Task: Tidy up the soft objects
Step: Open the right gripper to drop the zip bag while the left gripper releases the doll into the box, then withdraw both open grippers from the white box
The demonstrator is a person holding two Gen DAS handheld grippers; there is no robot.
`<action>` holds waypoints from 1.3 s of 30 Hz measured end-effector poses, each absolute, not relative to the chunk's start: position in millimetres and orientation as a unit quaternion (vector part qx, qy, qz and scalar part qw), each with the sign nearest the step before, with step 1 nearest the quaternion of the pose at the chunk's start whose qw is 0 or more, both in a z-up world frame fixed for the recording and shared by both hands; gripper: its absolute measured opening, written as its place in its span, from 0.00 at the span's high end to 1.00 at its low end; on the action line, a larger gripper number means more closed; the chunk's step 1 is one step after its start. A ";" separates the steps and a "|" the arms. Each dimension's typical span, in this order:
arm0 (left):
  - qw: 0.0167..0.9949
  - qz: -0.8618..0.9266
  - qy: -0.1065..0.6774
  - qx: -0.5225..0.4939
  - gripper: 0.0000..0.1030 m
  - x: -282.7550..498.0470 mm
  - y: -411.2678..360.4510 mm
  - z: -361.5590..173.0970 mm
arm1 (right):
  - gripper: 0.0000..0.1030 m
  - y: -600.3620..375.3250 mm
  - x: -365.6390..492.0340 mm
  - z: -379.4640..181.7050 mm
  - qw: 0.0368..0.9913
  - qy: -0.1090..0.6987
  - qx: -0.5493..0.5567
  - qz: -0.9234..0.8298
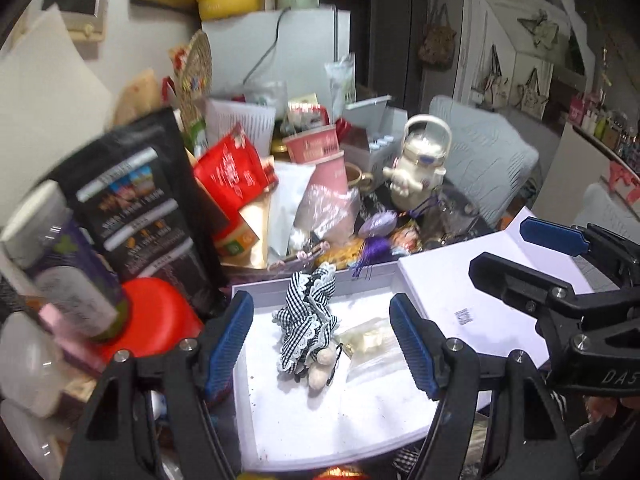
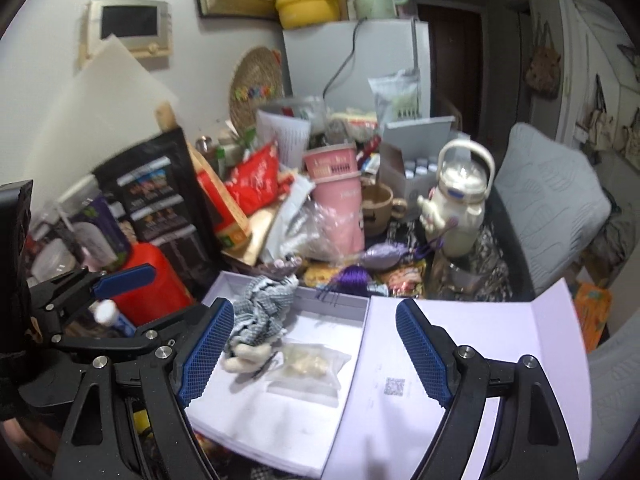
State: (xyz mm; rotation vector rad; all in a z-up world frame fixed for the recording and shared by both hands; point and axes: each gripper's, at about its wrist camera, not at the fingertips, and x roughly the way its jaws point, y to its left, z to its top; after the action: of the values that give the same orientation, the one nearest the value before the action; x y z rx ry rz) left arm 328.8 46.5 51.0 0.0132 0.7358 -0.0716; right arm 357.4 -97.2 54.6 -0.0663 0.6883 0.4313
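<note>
A small doll [image 1: 310,320] in a black-and-white checked dress lies in an open white box [image 1: 296,420], head end towards me. Beside it rests a clear bag [image 1: 370,340] of pale pieces. My left gripper [image 1: 320,344] hovers above the box, open, its blue pads wide on either side of the doll without touching it. In the right wrist view the doll [image 2: 260,316] and the bag [image 2: 310,364] lie in the box [image 2: 280,420]. My right gripper [image 2: 316,352] hangs open over them, holding nothing. Each gripper shows in the other's view: right gripper [image 1: 520,256], left gripper [image 2: 132,308].
The box's white lid [image 2: 480,340] lies open to the right. Behind the box stands dense clutter: a black pouch [image 1: 148,208], a red container [image 1: 160,320], a pink cup [image 1: 324,160], a white astronaut bottle [image 1: 420,168], a purple tassel [image 2: 356,276]. A grey cushioned chair [image 2: 548,200] is far right.
</note>
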 end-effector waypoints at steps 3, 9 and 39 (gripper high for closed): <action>0.939 -0.036 0.342 0.007 0.32 310.4 48.2 66.6 | 0.18 -98.0 339.9 71.0 0.925 0.316 -0.034 0.210; 0.951 -0.037 0.306 0.004 0.32 270.3 51.4 94.6 | 0.18 -99.7 303.4 97.8 0.933 0.288 -0.040 0.213; 0.974 -0.058 0.219 0.012 0.07 117.1 51.9 122.6 | 0.08 -117.4 135.8 119.9 0.958 0.202 -0.048 0.195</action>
State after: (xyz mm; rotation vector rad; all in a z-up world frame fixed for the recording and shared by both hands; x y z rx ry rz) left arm 117.1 51.9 122.6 0.0247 0.4421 -0.1166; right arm 135.8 -117.4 119.9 -0.0971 0.4099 0.3963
